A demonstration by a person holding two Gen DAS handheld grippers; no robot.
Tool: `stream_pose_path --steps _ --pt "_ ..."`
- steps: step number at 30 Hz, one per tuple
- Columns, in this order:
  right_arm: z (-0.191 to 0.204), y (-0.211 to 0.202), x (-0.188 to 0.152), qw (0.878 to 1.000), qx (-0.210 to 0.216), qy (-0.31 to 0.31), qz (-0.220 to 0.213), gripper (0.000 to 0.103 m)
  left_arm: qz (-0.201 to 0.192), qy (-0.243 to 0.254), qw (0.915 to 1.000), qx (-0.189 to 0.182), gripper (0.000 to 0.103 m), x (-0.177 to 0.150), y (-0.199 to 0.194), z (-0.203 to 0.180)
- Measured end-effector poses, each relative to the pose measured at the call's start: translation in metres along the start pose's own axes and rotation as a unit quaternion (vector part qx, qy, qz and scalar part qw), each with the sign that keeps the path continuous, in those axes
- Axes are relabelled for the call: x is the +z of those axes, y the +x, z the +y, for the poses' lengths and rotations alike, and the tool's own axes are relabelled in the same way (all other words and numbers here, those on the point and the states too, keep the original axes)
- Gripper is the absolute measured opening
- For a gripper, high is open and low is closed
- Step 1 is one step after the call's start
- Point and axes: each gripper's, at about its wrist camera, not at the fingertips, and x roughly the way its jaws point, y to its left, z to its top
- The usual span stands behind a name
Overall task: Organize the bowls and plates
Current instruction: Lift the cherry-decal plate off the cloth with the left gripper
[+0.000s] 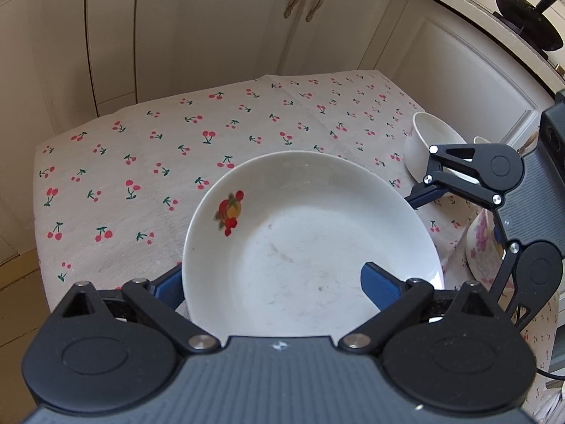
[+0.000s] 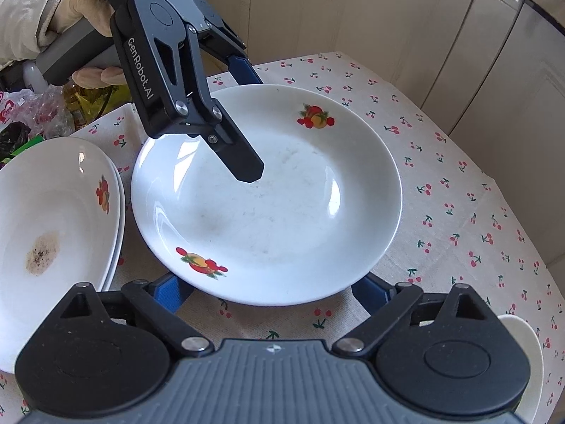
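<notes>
A white plate with fruit decals lies on the cherry-print tablecloth. My left gripper is open with its jaws straddling the plate's near rim, one finger over the plate and one outside it. My right gripper is open, its blue fingertips low at the plate's opposite rim, partly under it. A stack of similar plates, the top one stained, sits to the left in the right wrist view. A white bowl stands beyond the right gripper.
A flowered bowl sits behind the right gripper. Another white dish shows at the lower right. Plastic bags and clutter lie behind the plate stack. Cream cabinets surround the table. A black pan sits on the counter.
</notes>
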Motion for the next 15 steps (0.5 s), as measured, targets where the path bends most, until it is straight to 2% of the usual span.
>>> stream_pose_path --steps 15 --pt "-0.0028 0.0036 0.004 1.0 0.011 0.005 0.001 0.098 0.003 0.003 1.0 -0.001 0.099 0.0021 0.0058 0.0012"
